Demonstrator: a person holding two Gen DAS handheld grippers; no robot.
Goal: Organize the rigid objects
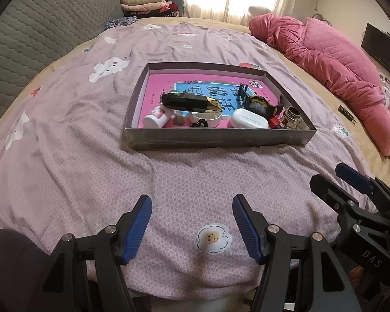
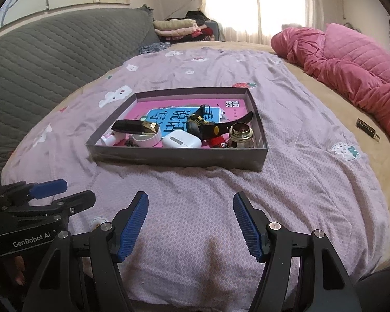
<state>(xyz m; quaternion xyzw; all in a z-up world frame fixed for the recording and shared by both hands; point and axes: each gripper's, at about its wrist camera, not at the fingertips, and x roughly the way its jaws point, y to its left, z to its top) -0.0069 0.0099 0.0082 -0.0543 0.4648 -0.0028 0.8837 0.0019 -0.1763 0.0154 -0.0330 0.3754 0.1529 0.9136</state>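
Shallow grey cardboard tray [image 1: 215, 137] of small rigid items lies on the lilac patterned bedspread [image 1: 65, 130], well beyond both grippers. Left gripper [image 1: 192, 227] and right gripper [image 2: 191, 227]: jaws apart, empty. Near wall hides the red item [image 2: 218, 143] partly.

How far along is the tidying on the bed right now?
Looks done: watch, white earbud case and small bottle all lie inside the grey box. In hand: nothing; left gripper and right gripper are open. Left: possibly the dark tag near the pink quilt.
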